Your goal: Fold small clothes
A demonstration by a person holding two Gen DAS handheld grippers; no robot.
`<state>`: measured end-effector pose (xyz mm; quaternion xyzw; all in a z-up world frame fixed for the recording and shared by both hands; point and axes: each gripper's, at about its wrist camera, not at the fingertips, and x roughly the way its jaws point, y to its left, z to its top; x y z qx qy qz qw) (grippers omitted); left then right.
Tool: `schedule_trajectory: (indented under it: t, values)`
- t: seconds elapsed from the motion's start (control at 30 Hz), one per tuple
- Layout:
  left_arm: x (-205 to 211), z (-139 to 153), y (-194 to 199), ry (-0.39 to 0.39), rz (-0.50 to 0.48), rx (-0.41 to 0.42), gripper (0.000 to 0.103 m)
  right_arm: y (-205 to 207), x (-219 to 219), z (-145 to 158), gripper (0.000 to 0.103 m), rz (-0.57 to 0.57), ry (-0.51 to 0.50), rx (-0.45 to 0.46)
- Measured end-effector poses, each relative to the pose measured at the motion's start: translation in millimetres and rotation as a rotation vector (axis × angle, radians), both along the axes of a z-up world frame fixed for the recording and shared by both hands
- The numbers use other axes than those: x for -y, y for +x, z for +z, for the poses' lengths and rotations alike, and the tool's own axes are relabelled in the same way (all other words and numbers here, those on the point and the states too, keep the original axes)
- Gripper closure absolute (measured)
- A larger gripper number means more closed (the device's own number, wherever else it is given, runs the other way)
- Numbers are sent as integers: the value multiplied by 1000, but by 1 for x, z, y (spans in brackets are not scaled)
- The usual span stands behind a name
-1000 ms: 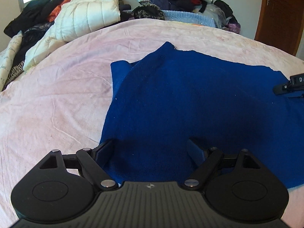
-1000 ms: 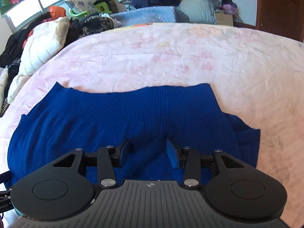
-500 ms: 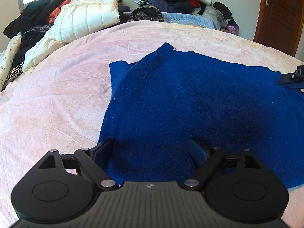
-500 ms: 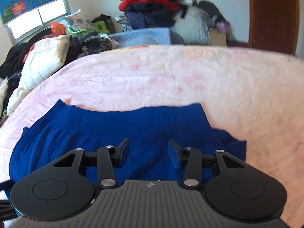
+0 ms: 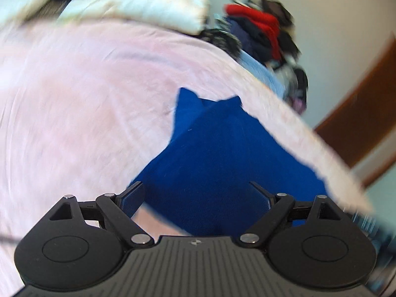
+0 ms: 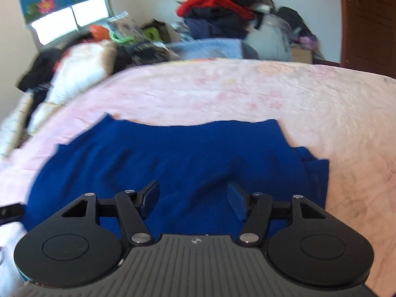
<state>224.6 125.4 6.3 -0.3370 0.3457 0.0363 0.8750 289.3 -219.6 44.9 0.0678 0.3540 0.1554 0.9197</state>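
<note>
A: Blue knit garment [image 6: 173, 163] lies flat on the pink bedsheet [image 6: 247, 94], spread left to right across the near part of the bed. A folded-under flap [image 6: 316, 170] sticks out at its right edge.

B: Right gripper [image 6: 193, 198]?

A: Over the garment's near edge, jaws opening. Blue cloth shows in the gap below them, but the pads are not pressing on it.

B: Left gripper [image 5: 198, 198]?

A: Jaws spread wide, nothing pinched. Its view is tilted and badly blurred. The garment [image 5: 222, 153] runs away from it toward a far corner, and bare pink sheet [image 5: 74, 113] fills the left.

B: Surroundings?

A: Far side of the bed: a heap of clothes with a red piece on top [image 6: 217, 2], a white padded jacket [image 6: 81, 71] at far left, a window [image 6: 71, 22] behind it, a brown wooden door [image 6: 371, 19] at far right.
</note>
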Motion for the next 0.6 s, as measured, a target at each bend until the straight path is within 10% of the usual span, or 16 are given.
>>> schedule_trajectory:
  t: [0.17, 0.5, 0.53, 0.6]
  values:
    - [-19, -24, -7, -225, 99, -44, 13, -51, -8, -15, 31, 23, 22, 10]
    - [-12, -28, 17, -276, 154, -11, 13, -74, -17, -49, 14, 42, 6, 100]
    - [-8, -27, 20, -261, 143, -14, 23, -74, -17, -49, 14, 45, 9, 99]
    - [-1, -32, 29, -248, 122, -74, 73, -74, -13, -50, 13, 46, 33, 97]
